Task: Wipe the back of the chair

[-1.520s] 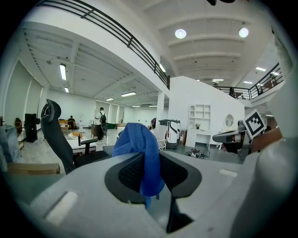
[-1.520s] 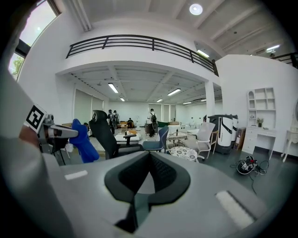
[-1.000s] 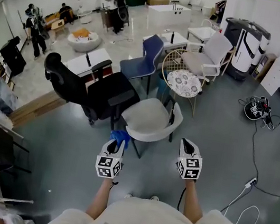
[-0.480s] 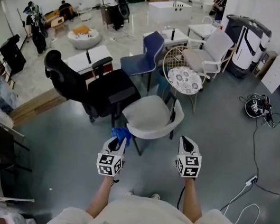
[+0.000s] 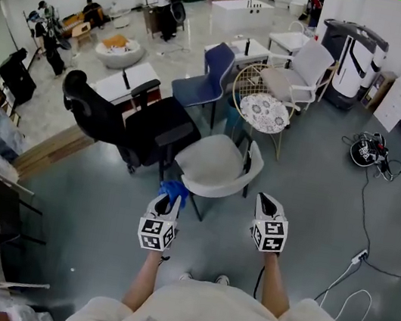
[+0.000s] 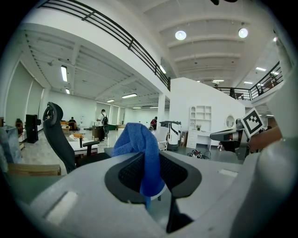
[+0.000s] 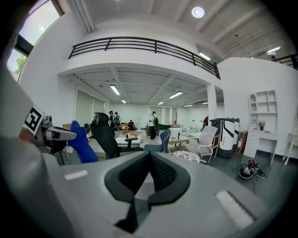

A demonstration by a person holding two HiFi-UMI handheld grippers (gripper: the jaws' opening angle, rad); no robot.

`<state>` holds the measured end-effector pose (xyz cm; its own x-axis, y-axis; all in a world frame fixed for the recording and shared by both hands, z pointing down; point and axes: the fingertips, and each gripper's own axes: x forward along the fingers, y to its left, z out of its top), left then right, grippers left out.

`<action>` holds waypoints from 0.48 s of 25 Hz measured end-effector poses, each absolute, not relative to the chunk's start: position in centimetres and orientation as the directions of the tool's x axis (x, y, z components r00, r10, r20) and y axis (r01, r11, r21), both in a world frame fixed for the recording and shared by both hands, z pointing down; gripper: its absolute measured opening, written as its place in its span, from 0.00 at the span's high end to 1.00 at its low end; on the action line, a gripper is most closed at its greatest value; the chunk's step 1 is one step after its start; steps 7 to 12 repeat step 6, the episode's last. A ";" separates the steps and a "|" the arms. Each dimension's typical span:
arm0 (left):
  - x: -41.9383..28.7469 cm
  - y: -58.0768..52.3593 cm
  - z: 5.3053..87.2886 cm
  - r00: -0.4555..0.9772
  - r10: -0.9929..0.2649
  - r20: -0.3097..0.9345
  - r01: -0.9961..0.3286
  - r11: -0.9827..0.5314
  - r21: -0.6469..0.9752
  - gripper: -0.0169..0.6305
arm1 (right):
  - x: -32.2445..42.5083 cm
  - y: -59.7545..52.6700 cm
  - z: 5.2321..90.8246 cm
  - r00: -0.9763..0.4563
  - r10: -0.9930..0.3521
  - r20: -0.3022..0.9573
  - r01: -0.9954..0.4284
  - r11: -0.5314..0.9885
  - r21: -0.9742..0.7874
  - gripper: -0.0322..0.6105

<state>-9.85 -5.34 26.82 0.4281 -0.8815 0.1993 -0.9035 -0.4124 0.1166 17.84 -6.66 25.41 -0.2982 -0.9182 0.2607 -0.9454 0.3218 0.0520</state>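
A light grey shell chair point(image 5: 213, 164) stands on the floor just ahead of me, with its curved back point(image 5: 256, 167) on the right side. My left gripper point(image 5: 170, 200) is shut on a blue cloth point(image 5: 173, 190) that bunches up above the jaws point(image 6: 141, 151), near the chair's front left. My right gripper point(image 5: 264, 201) is shut with nothing in it, a little short of the chair's back. In the right gripper view its tips point(image 7: 149, 156) meet, and the left gripper point(image 7: 48, 135) with the cloth point(image 7: 82, 144) shows at the left.
A black office chair point(image 5: 118, 124) stands left of the grey chair, with a blue chair point(image 5: 208, 82), a round patterned table point(image 5: 263, 118) and a white armchair point(image 5: 297, 82) behind. Cables point(image 5: 369, 153) and a power strip point(image 5: 359, 260) lie on the floor at the right. People stand far back.
Almost nothing: both grippers have crept slightly forward toward the grey chair. The left gripper still holds the cloth.
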 end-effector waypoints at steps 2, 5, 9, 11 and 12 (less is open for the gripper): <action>-9.8 -5.4 26.9 0.430 -0.880 0.200 -0.902 -0.415 0.116 0.84 | 17.8 -6.7 25.4 -0.300 -0.918 0.260 -0.945 0.323 0.051 0.95; -9.6 -5.4 27.1 0.435 -0.878 0.202 -0.901 -0.420 0.111 0.84 | 17.8 -6.8 25.6 -0.300 -0.917 0.264 -0.944 0.324 0.053 0.95; -9.5 -5.5 27.1 0.436 -0.877 0.203 -0.900 -0.422 0.110 0.84 | 17.9 -6.9 25.7 -0.300 -0.917 0.265 -0.944 0.324 0.054 0.95; -9.5 -5.5 27.1 0.436 -0.877 0.203 -0.900 -0.422 0.110 0.84 | 17.9 -6.9 25.7 -0.300 -0.917 0.265 -0.944 0.324 0.054 0.95; -9.5 -5.5 27.1 0.436 -0.877 0.203 -0.900 -0.422 0.110 0.84 | 17.9 -6.9 25.7 -0.300 -0.917 0.265 -0.944 0.324 0.054 0.95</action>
